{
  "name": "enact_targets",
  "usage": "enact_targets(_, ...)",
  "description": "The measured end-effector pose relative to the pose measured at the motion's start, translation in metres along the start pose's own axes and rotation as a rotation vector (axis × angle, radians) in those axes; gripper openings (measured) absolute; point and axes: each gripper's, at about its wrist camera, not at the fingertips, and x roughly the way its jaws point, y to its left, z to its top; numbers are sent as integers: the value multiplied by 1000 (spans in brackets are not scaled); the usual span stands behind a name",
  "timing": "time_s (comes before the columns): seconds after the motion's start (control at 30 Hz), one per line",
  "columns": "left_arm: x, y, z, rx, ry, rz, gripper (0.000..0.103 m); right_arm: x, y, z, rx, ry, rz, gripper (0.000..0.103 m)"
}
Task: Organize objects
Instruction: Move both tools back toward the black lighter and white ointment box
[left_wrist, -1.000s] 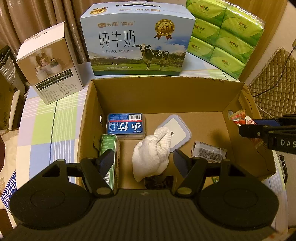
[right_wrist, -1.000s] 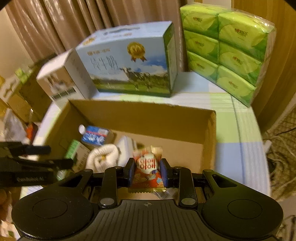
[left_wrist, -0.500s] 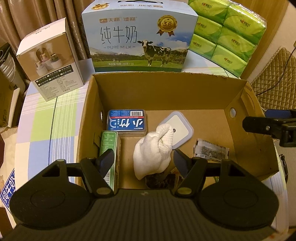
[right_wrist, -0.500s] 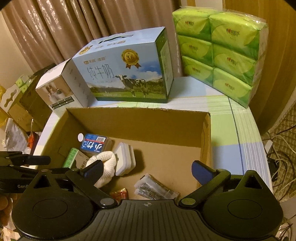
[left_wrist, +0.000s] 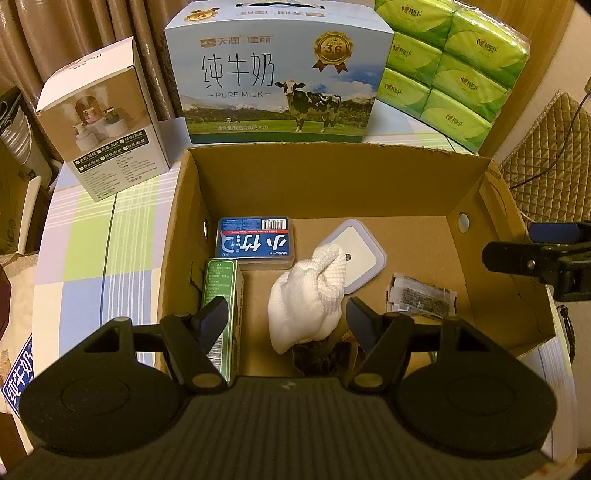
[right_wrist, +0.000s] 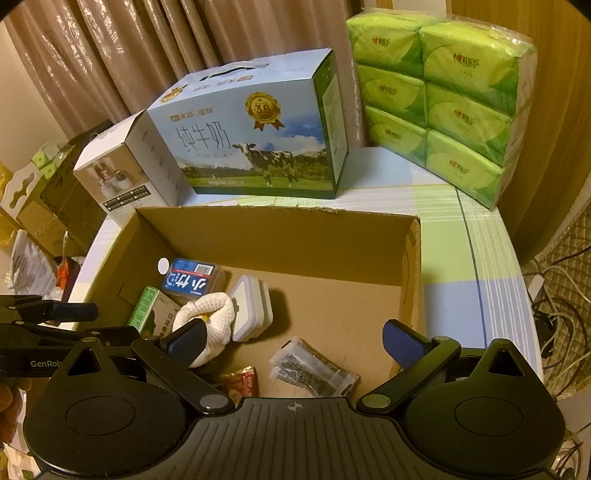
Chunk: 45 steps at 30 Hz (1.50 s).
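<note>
Hovering over the near edge of the cardboard box (left_wrist: 325, 184), the left gripper (left_wrist: 286, 321) with fingers spread wide apart and nothing between them; hanging likewise above the box's near right part, the right gripper (right_wrist: 295, 339), fingers wide apart and gripping nothing. Lying nearest on the box floor, a red snack packet (right_wrist: 242, 380), just left of a clear-wrapped dark packet (right_wrist: 314, 369), both loose and free of either gripper. Leaning a little farther in, a white knitted cloth bundle (left_wrist: 306, 299), overlapping the near corner of a pale lidded container (left_wrist: 360, 254). Standing against the left wall, a green carton (left_wrist: 221, 291), and lying just beyond it, a blue plastic case (left_wrist: 255, 242) printed with white characters. Resting on the checked counter (left_wrist: 92, 258) behind the box, a white product box (left_wrist: 99, 133) at far left, a pure milk case (left_wrist: 277, 74) with a cow in the middle, and a stack of green tissue packs (left_wrist: 454, 62) at far right.
</note>
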Motion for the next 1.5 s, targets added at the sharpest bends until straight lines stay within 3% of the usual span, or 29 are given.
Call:
enact_targets(0.67,-50,-3,-14,-6,-30,8,69,-63,13,-4,-2,-54,7,99)
enact_targets(1.03,-100,-11,-34,-11,-67,-2,80,-115,25,-24,-34,-83,5,99)
enact_targets(1.37,-153,-23,-68,-1,-132,-10,99,-159,45,-63,-90,-112,25,99)
enact_targets(1.5,-169,-24,-90,-10,-154,-13,101,-171,55,-89,-144,-126,26,99)
